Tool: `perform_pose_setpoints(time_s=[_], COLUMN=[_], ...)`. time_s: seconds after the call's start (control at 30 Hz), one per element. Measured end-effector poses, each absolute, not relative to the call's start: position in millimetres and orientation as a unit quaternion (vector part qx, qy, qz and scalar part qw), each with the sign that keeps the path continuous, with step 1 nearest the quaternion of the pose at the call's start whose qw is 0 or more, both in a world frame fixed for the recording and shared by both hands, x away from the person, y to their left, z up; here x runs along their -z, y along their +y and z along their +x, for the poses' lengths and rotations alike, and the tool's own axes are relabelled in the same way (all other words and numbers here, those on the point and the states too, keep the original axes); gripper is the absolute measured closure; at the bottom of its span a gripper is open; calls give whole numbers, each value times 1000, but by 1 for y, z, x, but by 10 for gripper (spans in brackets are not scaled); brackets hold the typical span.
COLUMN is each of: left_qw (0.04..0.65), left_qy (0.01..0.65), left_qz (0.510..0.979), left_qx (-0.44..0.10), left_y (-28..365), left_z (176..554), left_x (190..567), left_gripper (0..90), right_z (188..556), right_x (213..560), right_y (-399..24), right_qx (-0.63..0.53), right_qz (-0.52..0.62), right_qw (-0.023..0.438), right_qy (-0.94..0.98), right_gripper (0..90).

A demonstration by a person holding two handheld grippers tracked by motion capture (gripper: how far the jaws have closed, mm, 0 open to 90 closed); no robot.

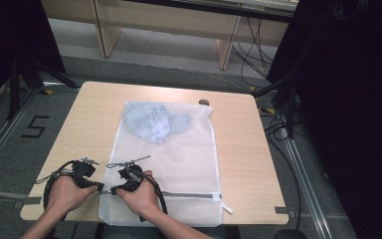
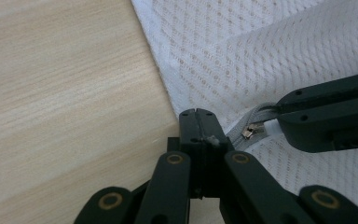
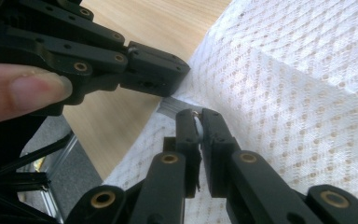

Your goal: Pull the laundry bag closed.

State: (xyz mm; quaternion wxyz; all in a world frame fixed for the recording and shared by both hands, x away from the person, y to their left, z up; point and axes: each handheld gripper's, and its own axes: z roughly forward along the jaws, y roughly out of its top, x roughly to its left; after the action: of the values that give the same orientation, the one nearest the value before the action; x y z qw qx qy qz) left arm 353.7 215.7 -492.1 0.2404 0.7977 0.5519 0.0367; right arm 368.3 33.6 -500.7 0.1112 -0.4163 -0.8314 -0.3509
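A white mesh laundry bag (image 1: 179, 154) lies flat on the wooden table (image 1: 238, 144), with a pale blue garment (image 1: 151, 122) inside its far end. A grey zipper (image 1: 189, 194) runs across the bag near the front edge. At the zipper's left end my left gripper (image 1: 99, 187) is shut on the bag's edge (image 2: 209, 138). Right beside it my right gripper (image 1: 113, 189) is shut on the white zipper pull (image 3: 196, 125), with the metal slider (image 2: 249, 132) just ahead of its jaws. The two grippers' tips nearly touch.
A small dark round object (image 1: 204, 102) sits at the table's far edge. A white tab (image 1: 227, 207) sticks out at the zipper's right end. Bare wood lies left and right of the bag. Cables (image 1: 278, 124) and dark stands surround the table.
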Motion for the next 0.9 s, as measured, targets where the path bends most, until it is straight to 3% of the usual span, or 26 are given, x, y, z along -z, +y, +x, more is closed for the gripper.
perform_pose_setpoints(time_s=[0.9], left_qw=[241], left_qy=[552], left_qz=[797], left_qx=[-38], left_y=[216], left_z=[354], left_x=[492], left_gripper=[900], right_z=[364], right_x=[495], right_y=[25], right_qx=[339], right_qz=[-438], right_qw=[104], right_qy=[-826], right_gripper=[869])
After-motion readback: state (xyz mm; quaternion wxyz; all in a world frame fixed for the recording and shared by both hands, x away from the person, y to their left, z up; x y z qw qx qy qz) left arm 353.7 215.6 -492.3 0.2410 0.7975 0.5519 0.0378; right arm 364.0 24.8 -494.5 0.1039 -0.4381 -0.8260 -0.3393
